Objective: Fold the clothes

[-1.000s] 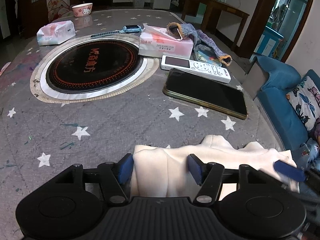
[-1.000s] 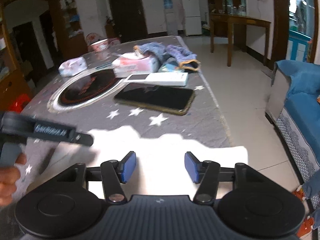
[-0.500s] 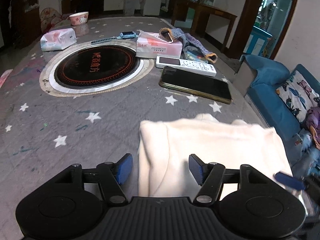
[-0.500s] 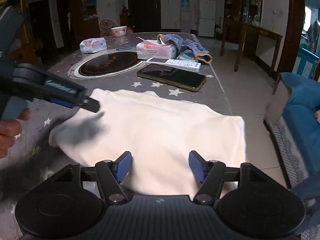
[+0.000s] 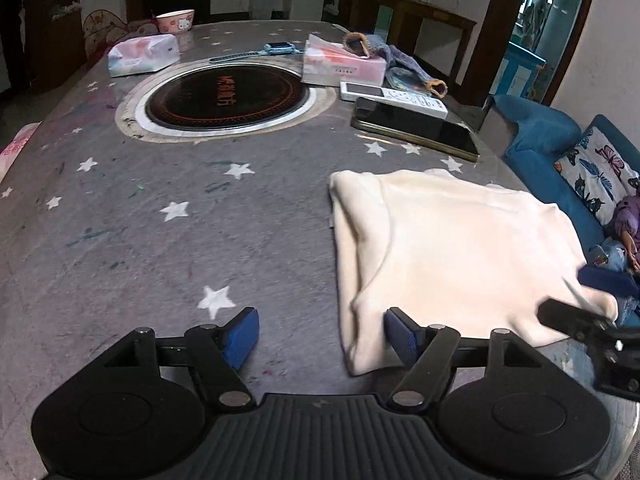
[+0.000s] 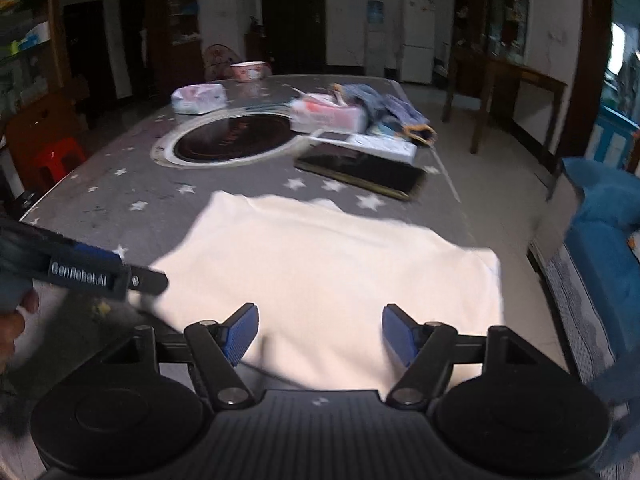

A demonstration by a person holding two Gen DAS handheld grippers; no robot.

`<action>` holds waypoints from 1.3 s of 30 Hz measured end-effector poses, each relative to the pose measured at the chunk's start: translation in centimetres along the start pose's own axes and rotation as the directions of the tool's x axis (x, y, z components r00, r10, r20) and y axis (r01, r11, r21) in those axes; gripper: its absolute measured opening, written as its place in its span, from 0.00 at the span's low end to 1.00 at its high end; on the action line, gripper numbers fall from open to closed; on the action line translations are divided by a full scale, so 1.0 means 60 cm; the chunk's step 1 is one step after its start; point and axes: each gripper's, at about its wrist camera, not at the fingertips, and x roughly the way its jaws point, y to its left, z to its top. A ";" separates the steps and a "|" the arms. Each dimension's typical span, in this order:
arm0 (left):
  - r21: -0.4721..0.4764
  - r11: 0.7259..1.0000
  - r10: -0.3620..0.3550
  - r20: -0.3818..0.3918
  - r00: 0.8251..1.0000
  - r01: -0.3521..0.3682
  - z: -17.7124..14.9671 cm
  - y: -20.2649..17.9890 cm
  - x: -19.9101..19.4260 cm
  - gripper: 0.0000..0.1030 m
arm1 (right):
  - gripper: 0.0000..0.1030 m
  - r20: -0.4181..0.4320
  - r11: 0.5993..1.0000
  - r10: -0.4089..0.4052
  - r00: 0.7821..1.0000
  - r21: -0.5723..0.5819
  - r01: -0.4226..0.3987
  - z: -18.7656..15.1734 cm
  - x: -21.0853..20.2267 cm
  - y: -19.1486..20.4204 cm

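Note:
A cream garment (image 5: 452, 248) lies folded flat on the grey star-patterned table (image 5: 200, 208), near its front right edge. It also shows in the right wrist view (image 6: 332, 276). My left gripper (image 5: 322, 336) is open and empty, above the table at the garment's near left corner. My right gripper (image 6: 320, 334) is open and empty, above the garment's near edge. The right gripper's tip appears in the left wrist view (image 5: 576, 320); the left gripper's finger appears in the right wrist view (image 6: 100, 276).
Farther back on the table are a round induction cooktop (image 5: 228, 96), a dark tablet (image 5: 416, 128), a white remote (image 5: 394, 96), a tissue box (image 5: 344, 66), a wipes pack (image 5: 144, 54), a pink bowl (image 5: 176, 22) and a knitted item (image 5: 396, 60). A blue sofa (image 5: 560, 160) stands to the right.
Both grippers have pulled back and away from the garment, which now lies flat on the table. The left gripper has shifted left, off the cloth.

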 end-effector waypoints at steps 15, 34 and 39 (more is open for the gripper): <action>0.007 1.000 0.028 0.016 0.999 -0.029 -0.027 0.012 -0.035 0.77 | 0.76 -0.056 0.993 0.000 0.998 -0.121 -0.007 -0.022 0.025 0.062; 0.059 0.996 0.064 0.127 0.990 -0.072 -0.089 0.023 -0.114 1.00 | 1.00 -0.038 0.999 -0.024 0.999 0.023 0.024 -0.048 -0.017 0.081; 0.038 0.995 0.085 0.130 0.988 -0.091 -0.105 0.028 -0.125 1.00 | 1.00 -0.041 0.998 -0.035 0.999 0.044 0.037 -0.053 -0.023 0.086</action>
